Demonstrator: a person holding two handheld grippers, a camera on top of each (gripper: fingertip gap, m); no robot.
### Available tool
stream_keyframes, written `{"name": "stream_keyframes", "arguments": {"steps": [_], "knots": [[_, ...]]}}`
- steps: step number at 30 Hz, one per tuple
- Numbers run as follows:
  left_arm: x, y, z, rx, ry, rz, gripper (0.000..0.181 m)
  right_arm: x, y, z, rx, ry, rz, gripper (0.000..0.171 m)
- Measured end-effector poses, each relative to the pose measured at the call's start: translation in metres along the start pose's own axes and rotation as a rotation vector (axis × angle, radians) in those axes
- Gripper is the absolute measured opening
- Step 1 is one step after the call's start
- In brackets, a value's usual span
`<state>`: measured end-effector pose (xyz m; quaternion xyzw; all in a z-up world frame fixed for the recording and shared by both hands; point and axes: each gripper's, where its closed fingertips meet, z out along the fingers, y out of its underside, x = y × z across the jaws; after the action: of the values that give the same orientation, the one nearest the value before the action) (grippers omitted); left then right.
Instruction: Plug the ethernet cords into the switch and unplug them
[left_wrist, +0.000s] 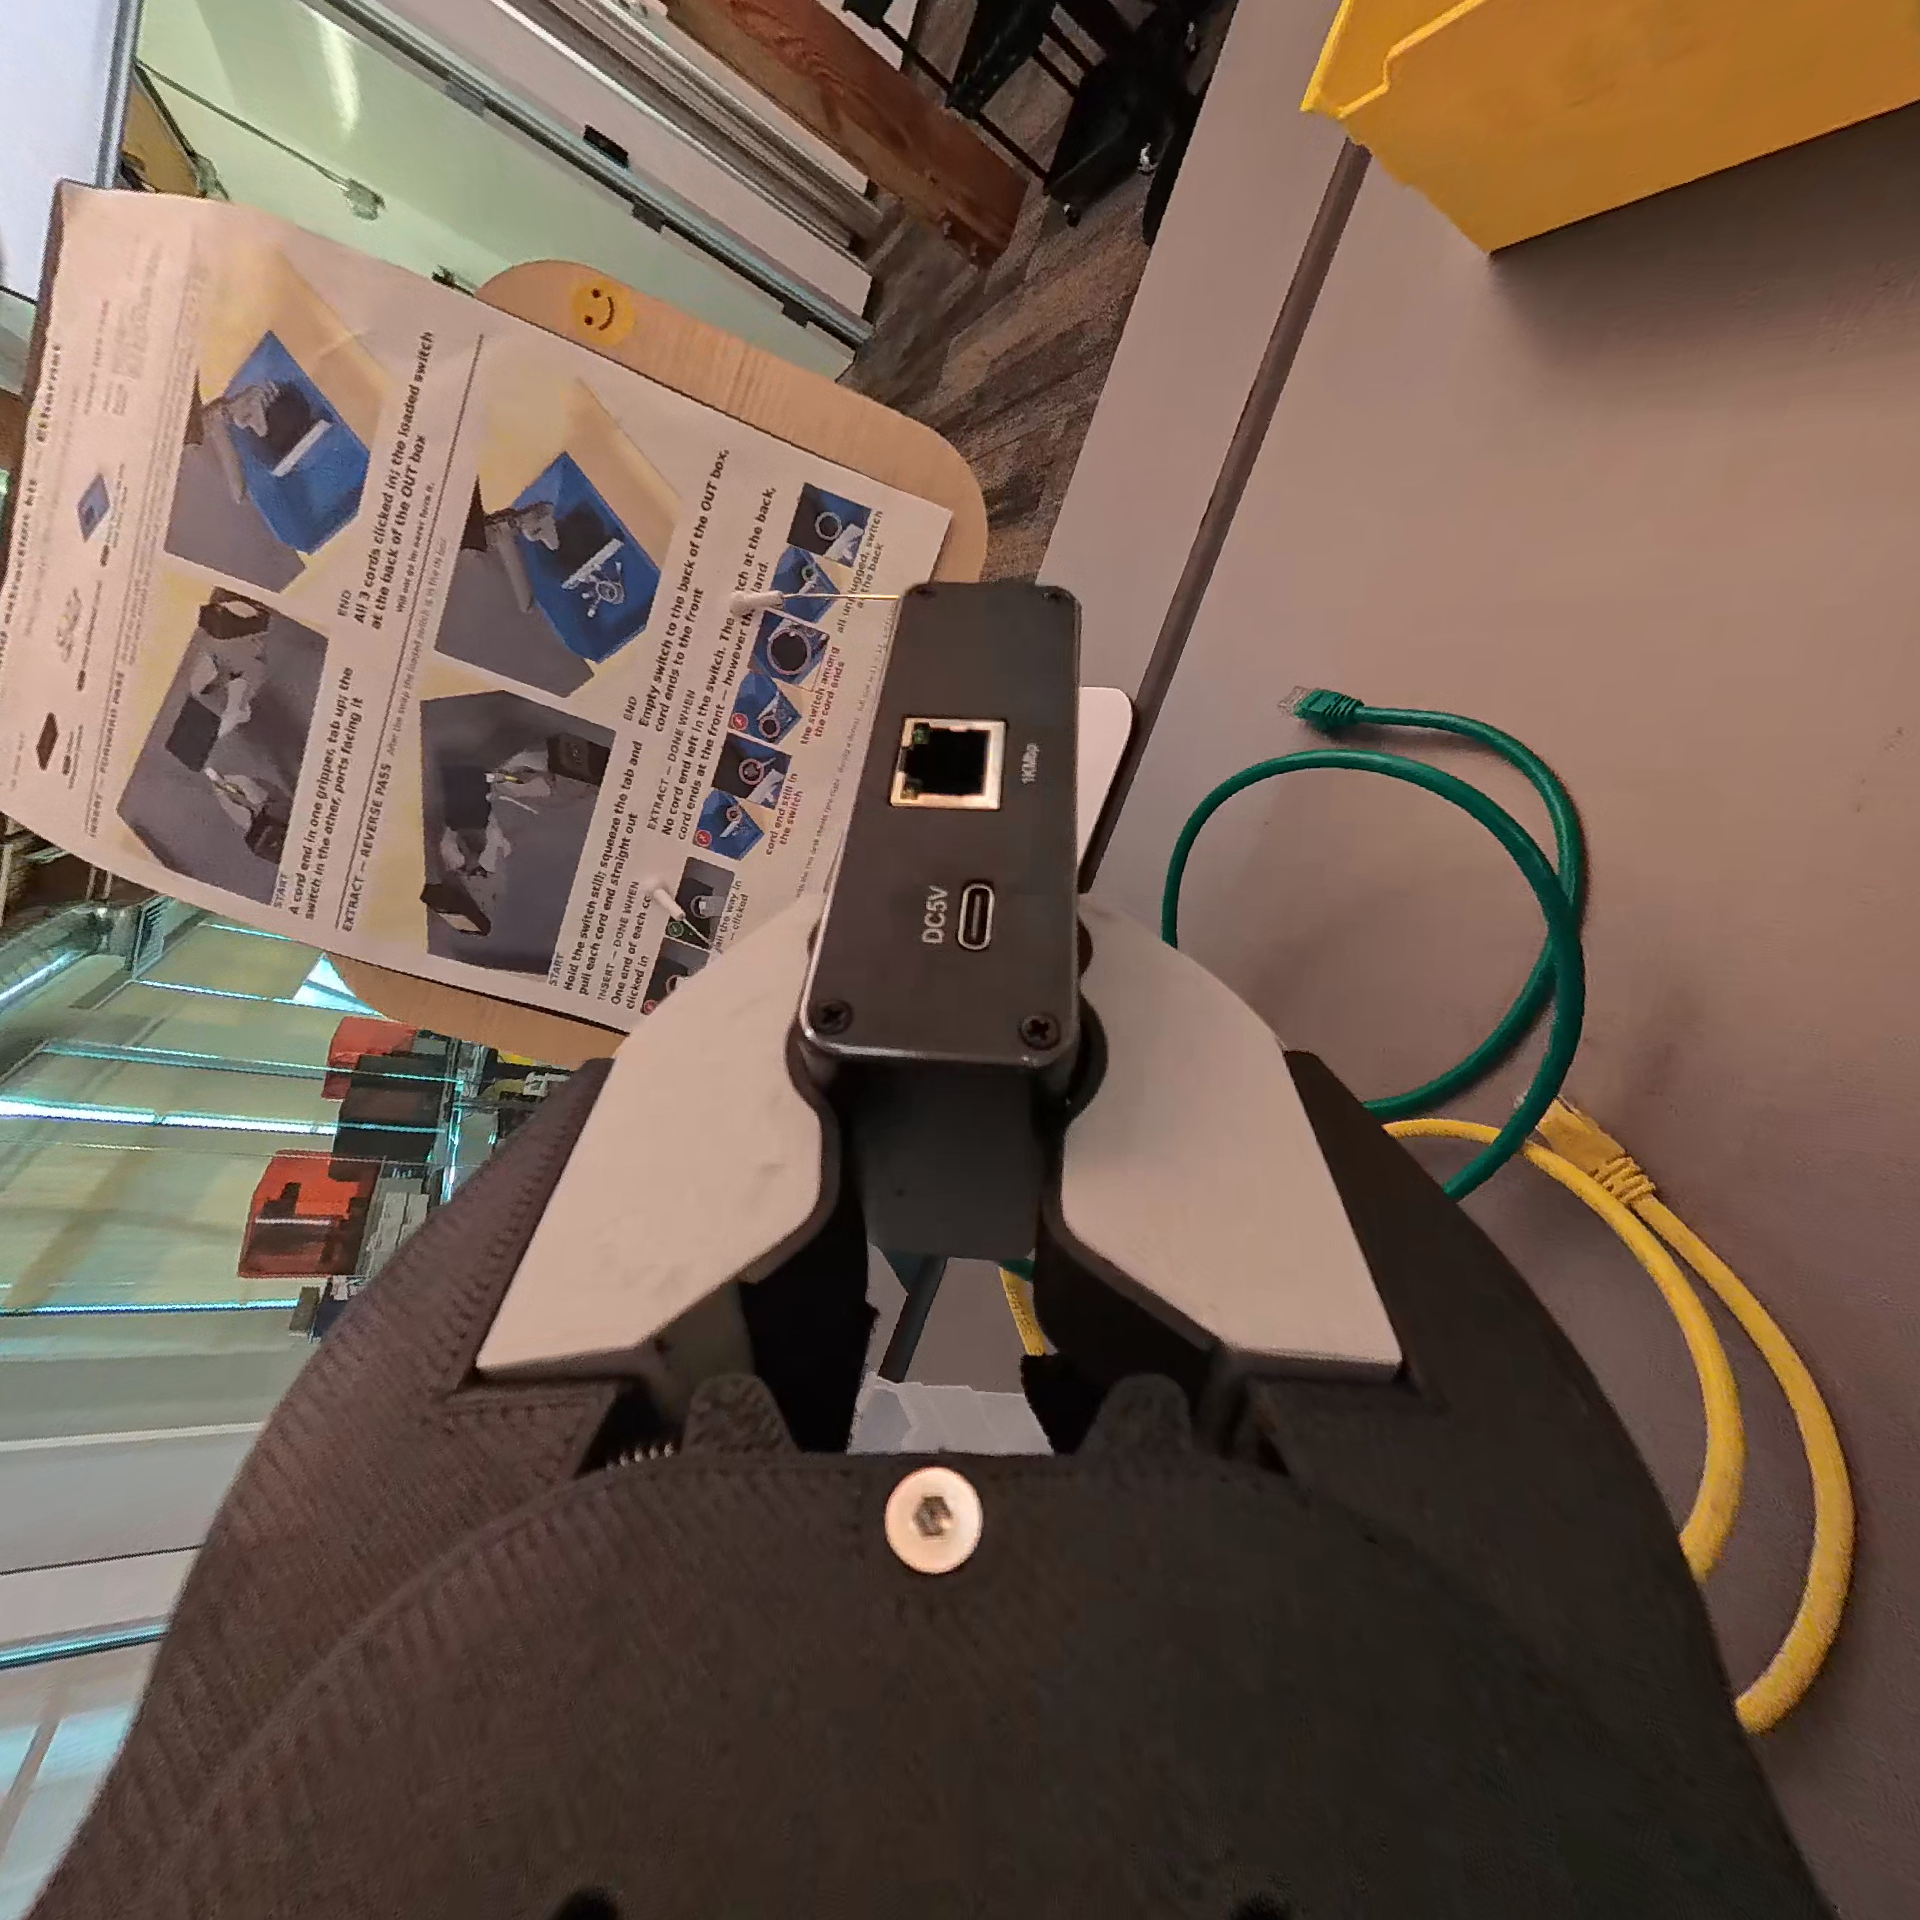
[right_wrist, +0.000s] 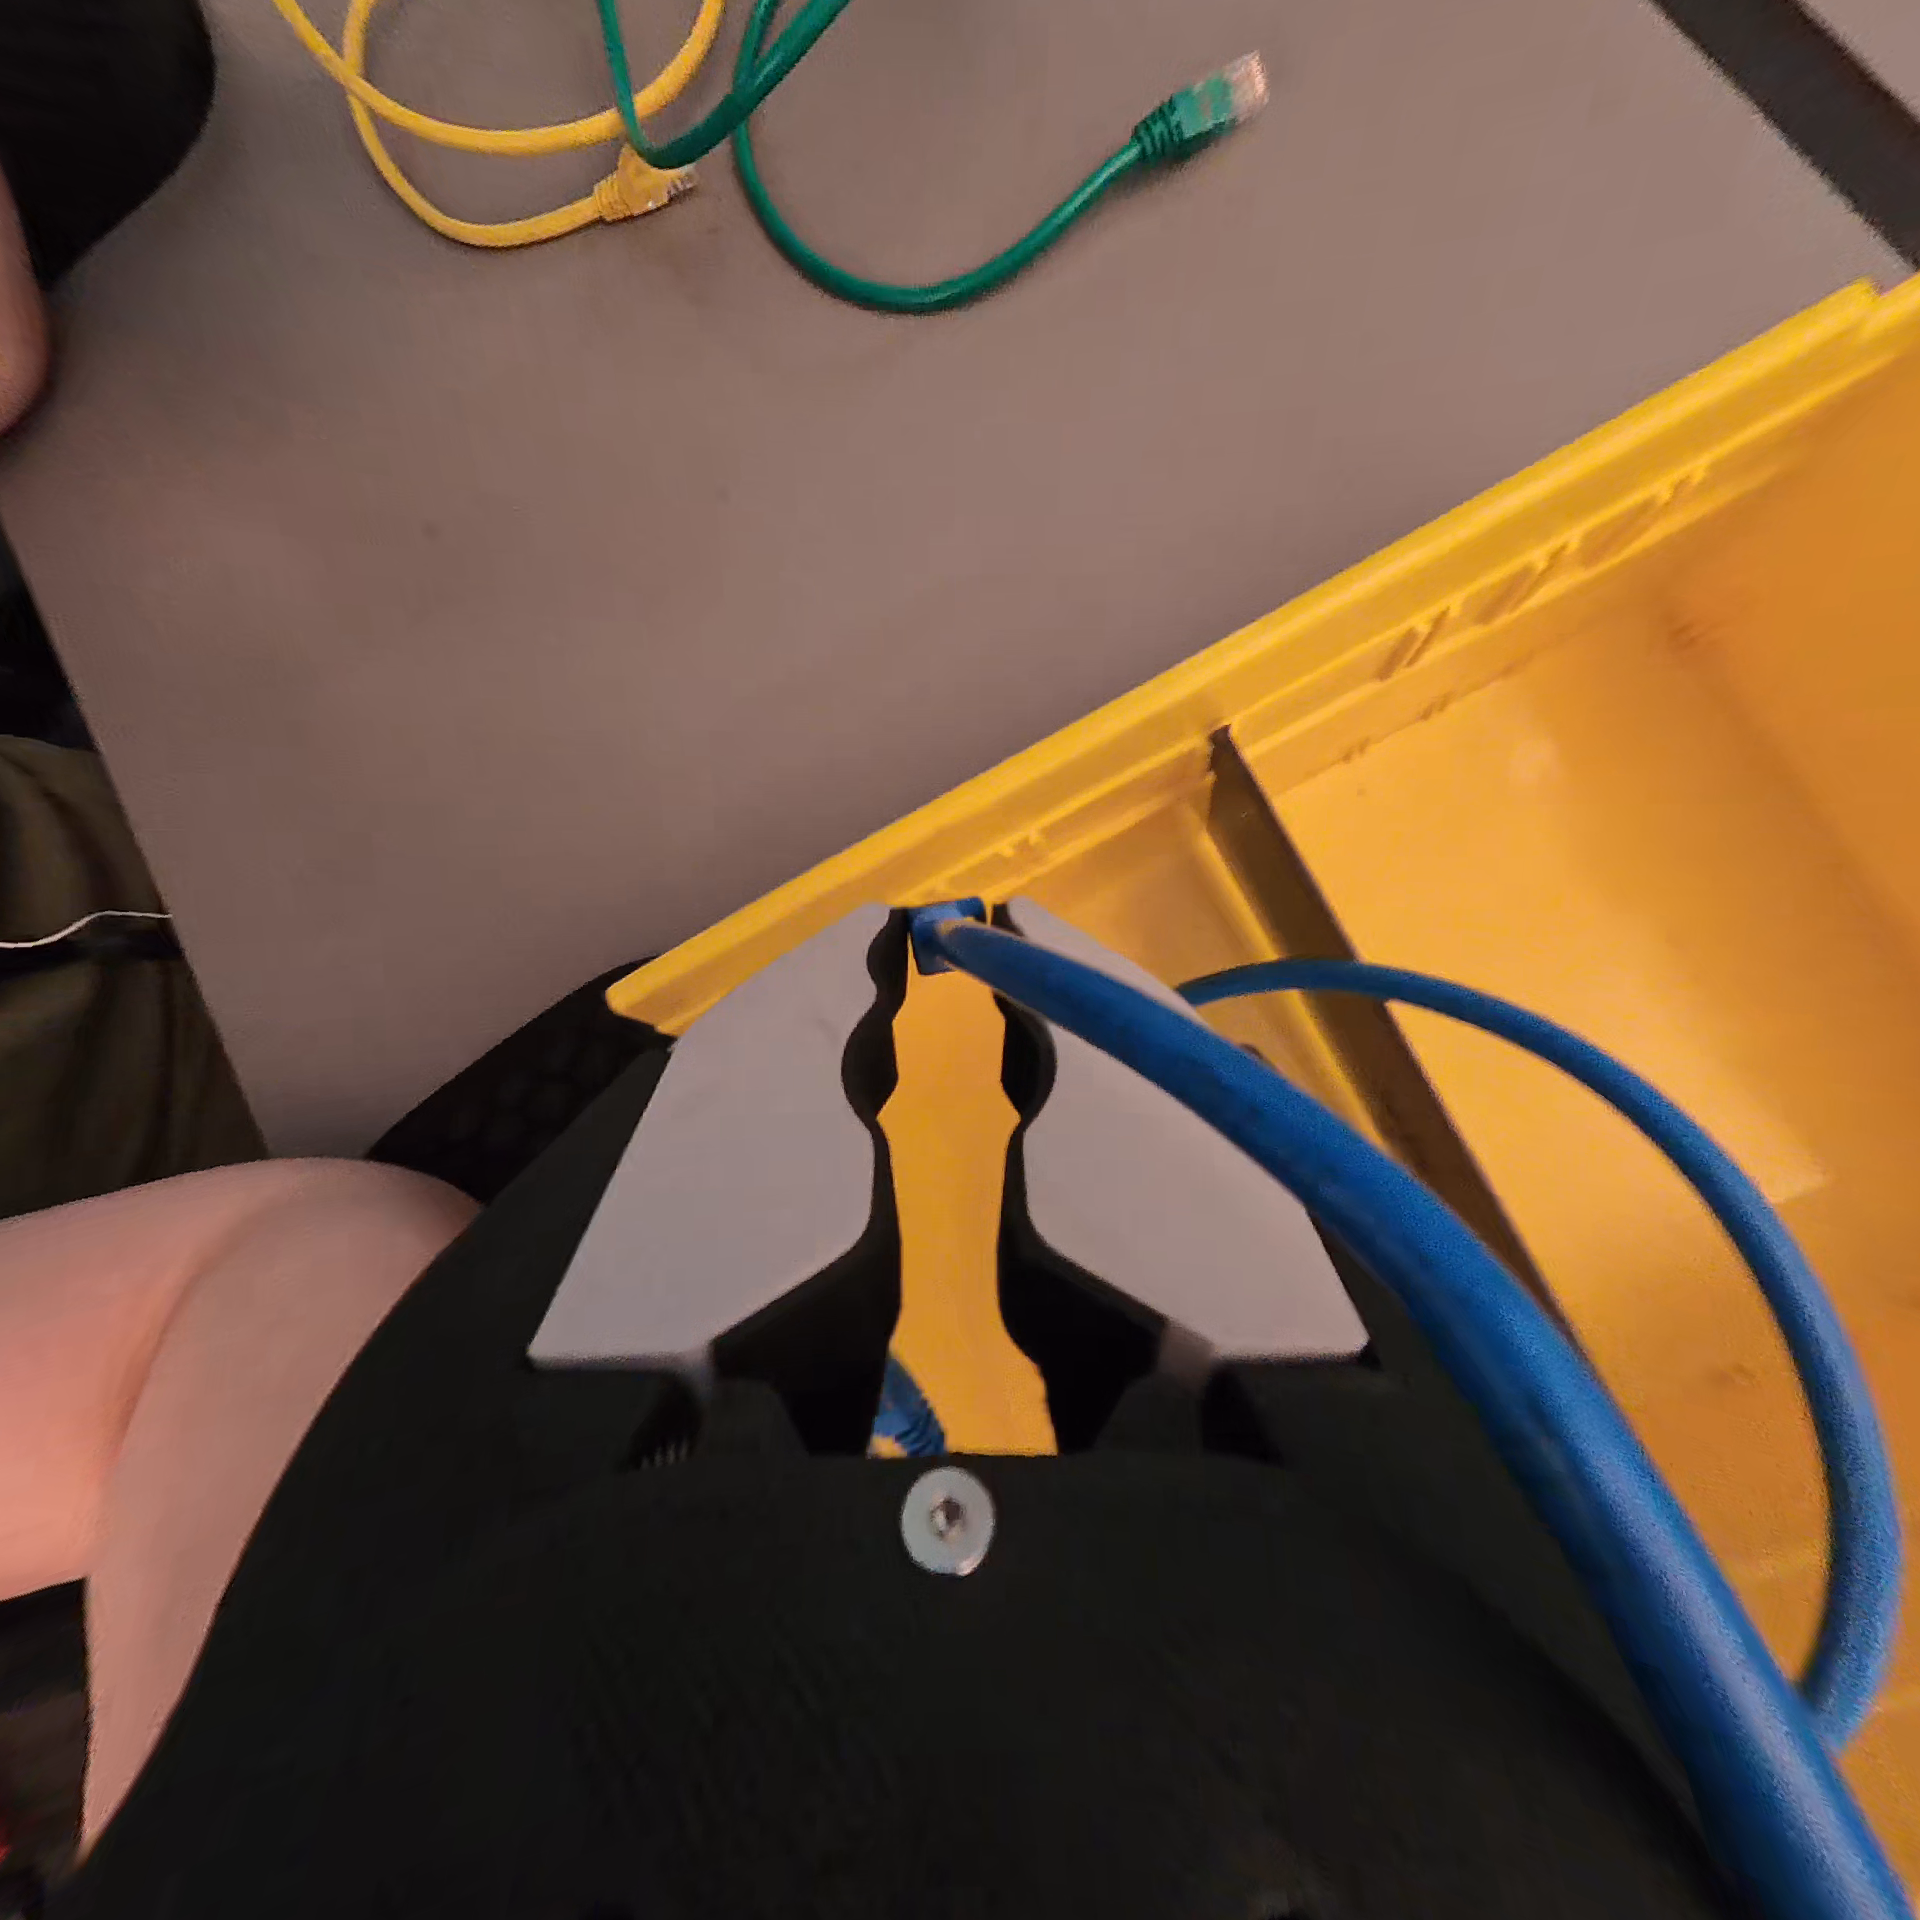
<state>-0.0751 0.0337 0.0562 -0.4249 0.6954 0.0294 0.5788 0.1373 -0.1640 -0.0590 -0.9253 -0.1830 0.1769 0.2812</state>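
My left gripper (left_wrist: 940, 987) is shut on a black switch (left_wrist: 956, 810) and holds it above the table, its end face with one empty port toward the camera. My right gripper (right_wrist: 948, 930) is shut on the plug end of a blue ethernet cord (right_wrist: 1351, 1174), just over the rim of a yellow bin (right_wrist: 1558, 831). The blue cord loops back past the right finger. A green cord (left_wrist: 1455, 883) and a yellow cord (left_wrist: 1714, 1382) lie loose on the grey table; both also show in the right wrist view, the green cord (right_wrist: 935, 281) and the yellow cord (right_wrist: 468, 135).
A yellow bin (left_wrist: 1621, 114) sits at the table's far corner in the left wrist view. A dark divider (right_wrist: 1330, 935) splits the bin. An instruction sheet (left_wrist: 416, 582) stands on a wooden board to the left. A person's arm (right_wrist: 208, 1351) is beside my right gripper. One gripper's finger ends stand about 30 cm off the other's.
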Motion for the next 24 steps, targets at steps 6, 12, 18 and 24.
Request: {"name": "stream_keyframes", "arguments": {"steps": [6,12,18,24], "knots": [[0.000,0.003,0.002,-0.008,0.007,-0.009,0.037,0.000,0.016,-0.007,-0.033,0.046,0.116,0.037],[0.000,0.007,0.003,-0.024,0.013,-0.011,0.037,-0.008,0.041,-0.020,-0.117,0.080,0.280,0.038],[-0.001,0.009,0.003,-0.022,0.014,-0.018,0.037,0.006,0.050,-0.056,-0.029,0.270,0.392,0.037],[0.000,0.009,0.004,-0.031,0.010,-0.008,0.037,0.078,0.055,-0.095,0.059,0.643,0.353,0.044]]}}
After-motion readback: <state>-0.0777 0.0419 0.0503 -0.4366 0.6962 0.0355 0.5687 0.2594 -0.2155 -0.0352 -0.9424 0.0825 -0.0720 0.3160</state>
